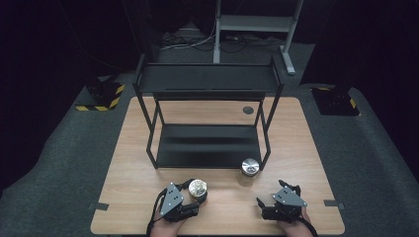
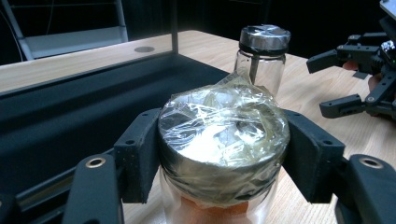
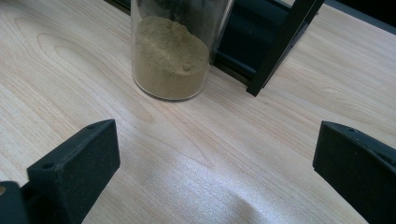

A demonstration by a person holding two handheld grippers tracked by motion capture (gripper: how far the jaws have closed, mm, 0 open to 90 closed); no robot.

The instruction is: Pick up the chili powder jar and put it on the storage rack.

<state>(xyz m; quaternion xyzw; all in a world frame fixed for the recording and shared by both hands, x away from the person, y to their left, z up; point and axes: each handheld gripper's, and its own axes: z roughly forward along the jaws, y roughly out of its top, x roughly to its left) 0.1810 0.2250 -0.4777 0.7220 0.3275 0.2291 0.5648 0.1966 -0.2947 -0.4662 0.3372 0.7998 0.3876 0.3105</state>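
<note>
My left gripper (image 1: 193, 193) is shut on a glass jar (image 1: 198, 189) whose metal lid is wrapped in clear film (image 2: 223, 135); the black jaws press both sides of the lid, and orange contents show below it. A second glass jar (image 1: 250, 168) with a shiny metal lid (image 2: 264, 36) stands on the table in front of the rack's right leg, holding tan powder (image 3: 169, 56). My right gripper (image 1: 269, 196) sits near the table's front right, open, with bare wood between its jaws. It also appears at the right edge of the left gripper view (image 2: 337, 81).
A black two-tier metal rack (image 1: 207, 81) stands in the middle of the wooden table (image 1: 133, 168), its lower shelf (image 1: 207, 145) bare. One rack leg (image 3: 280, 46) rises just right of the powder jar. Dark floor surrounds the table.
</note>
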